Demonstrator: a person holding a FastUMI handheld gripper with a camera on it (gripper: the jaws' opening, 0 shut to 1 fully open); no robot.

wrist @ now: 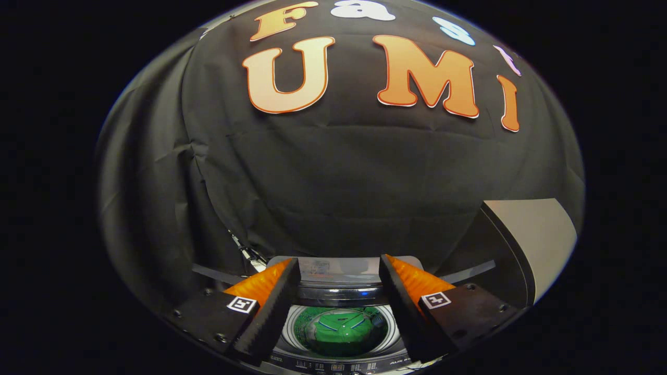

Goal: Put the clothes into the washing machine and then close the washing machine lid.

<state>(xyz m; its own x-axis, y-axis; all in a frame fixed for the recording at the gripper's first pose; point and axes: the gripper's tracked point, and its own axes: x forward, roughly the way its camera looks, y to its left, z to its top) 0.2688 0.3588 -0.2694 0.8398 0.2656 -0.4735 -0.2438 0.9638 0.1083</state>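
Gripper view: claw [338,271] held high above the washing machine [338,359], fingers spread wide with nothing between them, pinching nothing. Ridged, sawtooth faces on the inner sides of both fingers [271,307]; square printed markers on the blocks behind them.

Straight down between the fingers: the round mouth of the drum [289,328], pale and ringed, with the clothes [341,330] already lying inside. Green fabric, soft and crumpled into a low mound, with thin blue and white lines across it; no clear long axis, just a rounded heap sitting near the middle of the drum. Not touching either finger, well below them.

Just ahead of the fingertips, on the far side of the opening: the lid [341,268], glossy and grey, apparently folded back and standing toward the black cloth wall. Hard, smooth, reflective, with a long edge running crosswise to the fingers. Exact tilt hard to tell under the fisheye bend.

Near the bottom, the control panel [333,366], dark with small marks, too small to make out.

Off to the right beyond the right finger: a pale flat panel [531,229] with a dark edge, purpose unclear.

Judged from this: loading looks done, closing the lid not yet done. Lid lies forward of and slightly below the claw, so the coming move likely calls for reaching ahead to its edge and bringing it toward the panel.
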